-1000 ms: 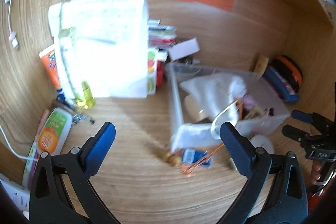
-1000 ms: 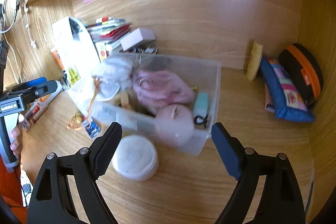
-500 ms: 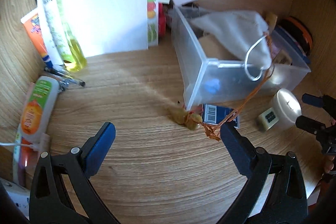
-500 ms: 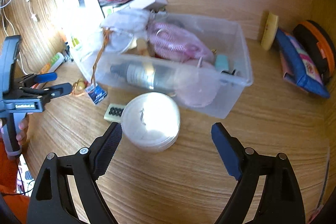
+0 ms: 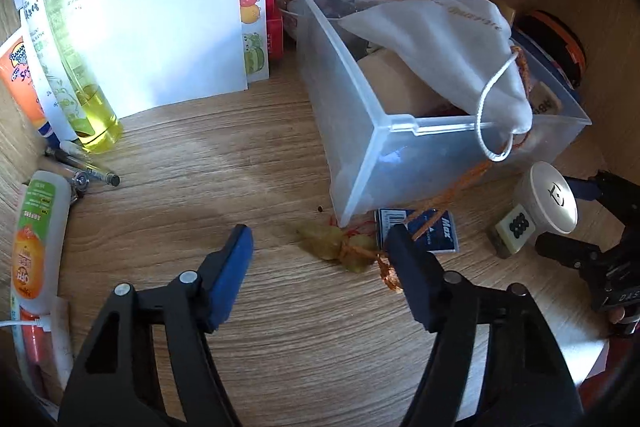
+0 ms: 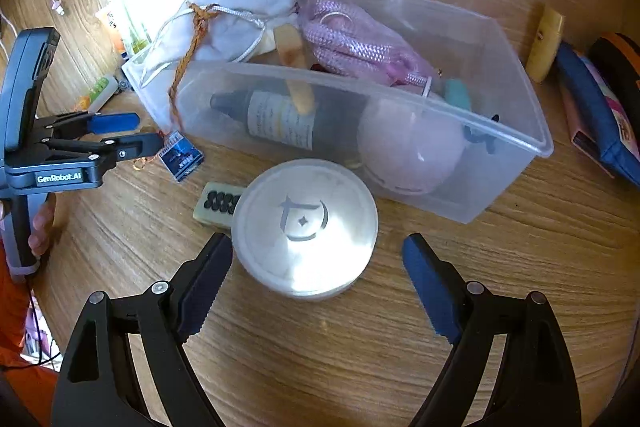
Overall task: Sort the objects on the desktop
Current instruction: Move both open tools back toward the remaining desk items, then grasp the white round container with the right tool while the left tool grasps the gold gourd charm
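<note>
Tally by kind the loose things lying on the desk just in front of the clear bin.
Round white jar: 1
Mahjong tile: 1
Small blue packet: 1
Yellowish charm on an orange cord: 1
Total: 4

Between the left tongs (image 5: 320, 255) lies a small charm (image 5: 336, 247) on the desk (image 5: 200, 163), its cord (image 5: 460, 187) running up over the corner of the storage box (image 5: 360, 131) just beyond them. A small card (image 5: 436, 231) lies beside the charm, by the right pad. In the box a cloth pouch (image 5: 440, 39) rests on top. Left of these tongs, well apart, lie a tube (image 5: 36, 239) and pens (image 5: 88, 171); a bottle (image 5: 76, 67) stands behind them. Between the right tongs (image 6: 316, 267) sits a round lidded jar (image 6: 306, 227), before the box; a tile (image 6: 218, 203) touches its left side.
</note>
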A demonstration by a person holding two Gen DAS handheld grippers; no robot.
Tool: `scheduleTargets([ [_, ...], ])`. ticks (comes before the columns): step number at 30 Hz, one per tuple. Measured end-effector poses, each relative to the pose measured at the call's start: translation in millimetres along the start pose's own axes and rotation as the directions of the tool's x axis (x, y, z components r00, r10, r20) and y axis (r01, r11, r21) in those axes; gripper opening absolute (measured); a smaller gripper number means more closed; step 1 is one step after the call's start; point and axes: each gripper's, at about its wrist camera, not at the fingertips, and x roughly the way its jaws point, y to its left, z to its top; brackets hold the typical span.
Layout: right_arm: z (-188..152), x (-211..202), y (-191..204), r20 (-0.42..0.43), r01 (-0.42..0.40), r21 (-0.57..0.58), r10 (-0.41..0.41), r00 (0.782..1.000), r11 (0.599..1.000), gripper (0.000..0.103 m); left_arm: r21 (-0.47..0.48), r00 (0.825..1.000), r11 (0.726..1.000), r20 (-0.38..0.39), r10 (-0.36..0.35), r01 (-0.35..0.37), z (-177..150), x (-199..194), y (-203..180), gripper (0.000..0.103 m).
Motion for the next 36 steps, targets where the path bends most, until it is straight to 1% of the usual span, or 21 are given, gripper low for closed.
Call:
scheduleTargets([
  [3, 2, 3, 0, -0.007, -0.012, 0.001, 0.012, 1.000, 1.000, 0.083, 0.000, 1.000, 1.000, 0.006, -0.017, 0.017, -2, 0, 2, 0.062],
  [5, 3, 5, 1, -0.006, -0.006, -0.004, 0.006, 1.000, 1.000, 0.083, 0.004, 1.000, 1.000, 0.012, -0.021, 0.021, -3, -1, 1, 0.060],
  [7, 4, 6, 2, -0.006, -0.006, -0.013, 0.006, 1.000, 1.000, 0.082, 0.010, 0.999, 1.000, 0.016, -0.030, 0.030, -5, -2, 0, 0.055],
  [9, 4, 7, 4, -0.004, -0.007, -0.023, 0.007, 1.000, 1.000, 0.078, 0.014, 0.999, 0.999, 0.016, -0.048, 0.048, -6, -3, 0, 0.049],
  [10, 4, 7, 5, -0.002, -0.005, -0.030, 0.005, 1.000, 1.000, 0.076, 0.015, 0.998, 0.999, 0.016, -0.052, 0.052, -7, -3, 0, 0.048],
  [12, 4, 7, 6, 0.001, -0.002, -0.038, 0.002, 1.000, 0.999, 0.070, 0.017, 0.998, 0.998, 0.017, -0.062, 0.061, -8, -4, -1, 0.042],
  [13, 4, 7, 6, 0.003, -0.003, -0.042, 0.003, 1.000, 0.999, 0.069, 0.017, 0.998, 0.998, 0.017, -0.069, 0.068, -9, -4, -1, 0.041],
  [14, 4, 6, 5, 0.004, 0.000, -0.042, 0.000, 1.000, 0.999, 0.065, 0.019, 0.997, 0.997, 0.019, -0.068, 0.068, -10, -5, -2, 0.040],
  [15, 4, 6, 4, 0.007, 0.001, -0.040, -0.001, 1.000, 0.999, 0.063, 0.017, 0.998, 0.998, 0.020, -0.062, 0.061, -9, -5, -2, 0.040],
  [23, 2, 1, -8, 0.014, -0.027, -0.002, 0.027, 1.000, 1.000, 0.063, 0.024, 0.999, 1.000, 0.046, -0.021, 0.020, -21, -16, -6, 0.039],
  [25, 0, -3, -11, 0.019, -0.026, 0.000, 0.026, 0.999, 1.000, 0.063, 0.022, 0.998, 1.000, 0.060, -0.022, 0.021, -16, -18, -4, 0.039],
  [27, -6, -11, -11, 0.028, -0.025, 0.000, 0.025, 0.999, 1.000, 0.063, 0.016, 0.997, 1.000, 0.070, -0.020, 0.019, -17, -20, -3, 0.039],
  [28, -9, -14, -12, 0.033, -0.025, 0.000, 0.025, 0.999, 1.000, 0.063, 0.013, 0.997, 1.000, 0.071, -0.015, 0.015, -13, -14, -5, 0.039],
  [31, -15, -23, -22, 0.049, -0.024, 0.009, 0.024, 0.998, 1.000, 0.063, 0.004, 0.997, 1.000, 0.077, -0.004, 0.004, -17, -18, -5, 0.039],
  [36, -25, -32, -24, 0.078, -0.020, 0.031, 0.018, 0.997, 0.999, 0.063, 0.006, 0.996, 1.000, 0.087, -0.027, 0.027, -26, -30, -13, 0.039],
])
